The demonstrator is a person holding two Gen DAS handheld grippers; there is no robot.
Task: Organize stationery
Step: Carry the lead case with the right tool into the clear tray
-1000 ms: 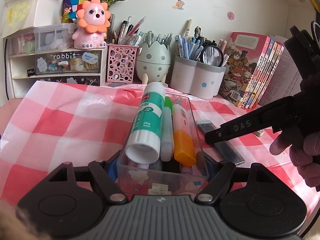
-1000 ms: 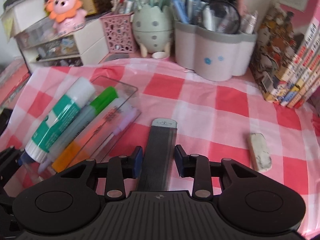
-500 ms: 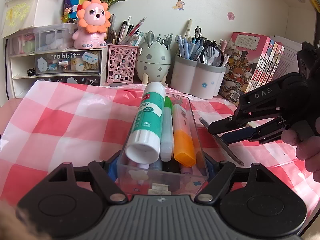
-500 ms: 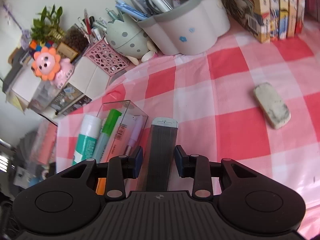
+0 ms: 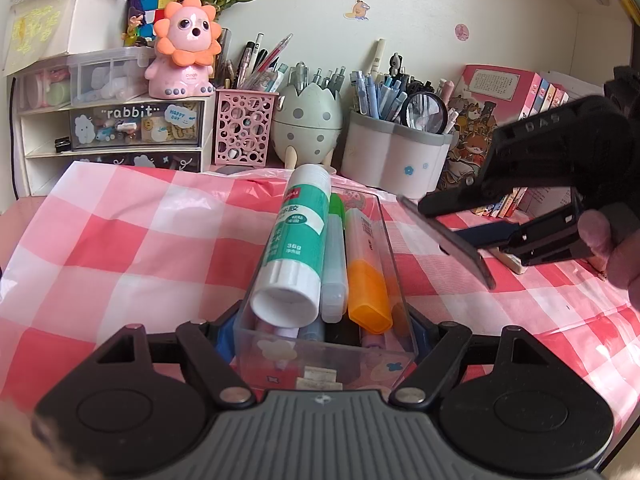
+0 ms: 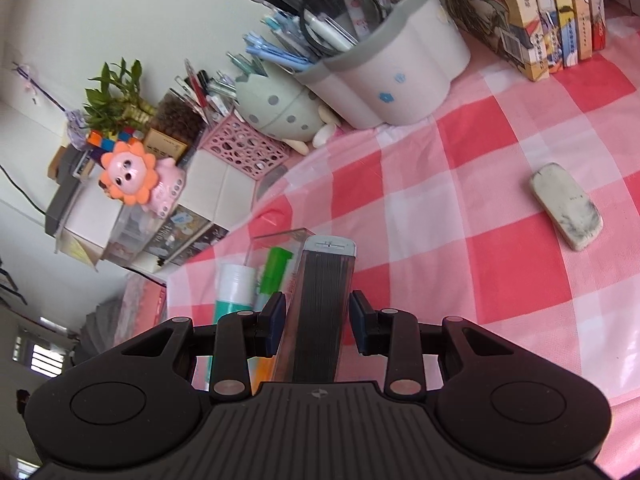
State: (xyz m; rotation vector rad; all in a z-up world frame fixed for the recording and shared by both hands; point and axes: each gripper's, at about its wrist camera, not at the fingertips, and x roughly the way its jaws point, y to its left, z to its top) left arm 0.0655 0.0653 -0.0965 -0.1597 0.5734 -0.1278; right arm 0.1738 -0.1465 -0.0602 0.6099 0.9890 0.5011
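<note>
My left gripper (image 5: 322, 330) is shut on a clear plastic case (image 5: 394, 280) that holds a white-and-green glue stick (image 5: 294, 248), a green marker (image 5: 335, 248) and an orange highlighter (image 5: 366, 272). My right gripper (image 6: 318, 320) is shut on a flat dark lead-refill box (image 6: 322, 312) with a silver end, held in the air above the case's right side. That box also shows in the left wrist view (image 5: 444, 240), tilted, to the right of the case. A worn white eraser (image 6: 566, 210) lies on the checked cloth at the right.
At the back stand a white pen holder (image 5: 394, 156), an egg-shaped holder (image 5: 306, 124), a pink mesh cup (image 5: 244, 132), a drawer unit (image 5: 116, 136) with a lion toy (image 5: 186, 52), and books (image 5: 504, 116). Pink checked cloth (image 5: 120, 240) covers the table.
My right gripper has lifted the dark box off the cloth and carried it left and up, toward the clear case. The left gripper and case have stayed still.
</note>
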